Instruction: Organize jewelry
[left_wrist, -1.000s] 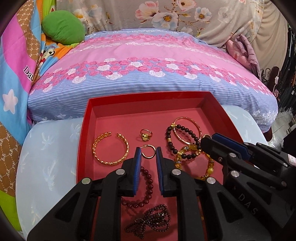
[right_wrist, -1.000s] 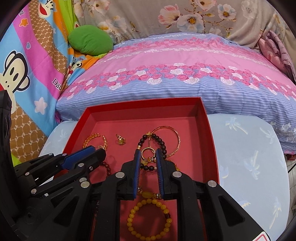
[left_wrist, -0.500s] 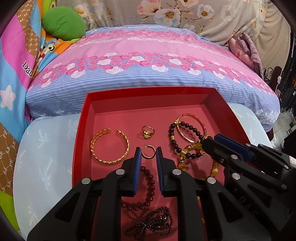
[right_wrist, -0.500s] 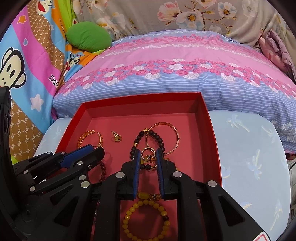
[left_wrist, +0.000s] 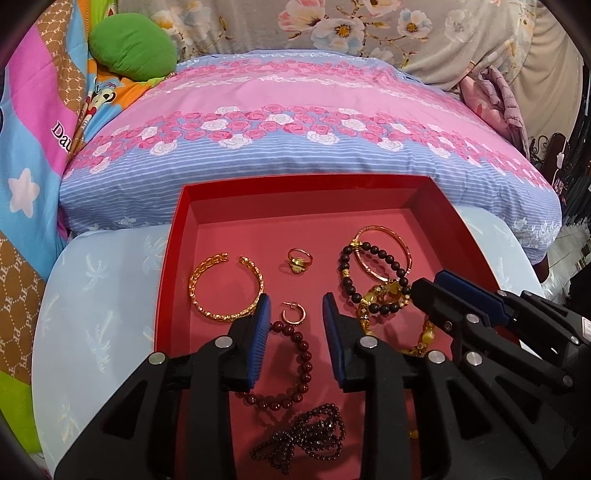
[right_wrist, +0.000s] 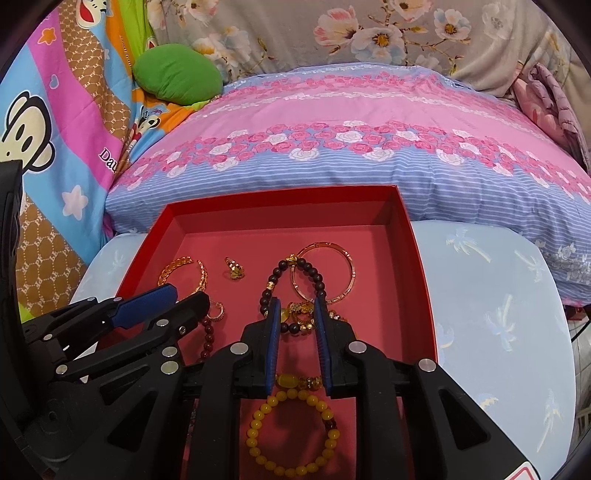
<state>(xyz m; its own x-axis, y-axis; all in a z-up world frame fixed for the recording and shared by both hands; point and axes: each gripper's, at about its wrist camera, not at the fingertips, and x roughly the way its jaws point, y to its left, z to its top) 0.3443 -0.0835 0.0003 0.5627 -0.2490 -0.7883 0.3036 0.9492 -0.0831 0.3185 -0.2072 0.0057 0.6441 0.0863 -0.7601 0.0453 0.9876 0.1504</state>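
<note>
A red tray (left_wrist: 295, 188) (right_wrist: 280, 199) holds jewelry. My left gripper (left_wrist: 294, 306) is open and empty, its fingers on either side of a small gold hoop earring (left_wrist: 293, 314) lying on the tray floor. A gold open bangle (left_wrist: 225, 286), a gold ring (left_wrist: 300, 258), a dark red bead bracelet (left_wrist: 295, 369) and a dark bead strand (left_wrist: 303, 443) lie around it. My right gripper (right_wrist: 295, 306) is open over a black bead bracelet (right_wrist: 295, 295) with gold charms, near a thin gold bangle (right_wrist: 325, 271). A yellow bead bracelet (right_wrist: 291, 432) lies below it.
The tray sits on a pale blue patterned surface (left_wrist: 92, 295) (right_wrist: 498, 314). Behind it is a pink and blue floral pillow (left_wrist: 295, 122), a green cushion (left_wrist: 133, 46) and colourful bedding (right_wrist: 55, 129) at the left.
Both grippers have opened wider. The hoop earring now lies free on the tray between the left fingers. The right gripper's small ring is no longer between its fingers.
</note>
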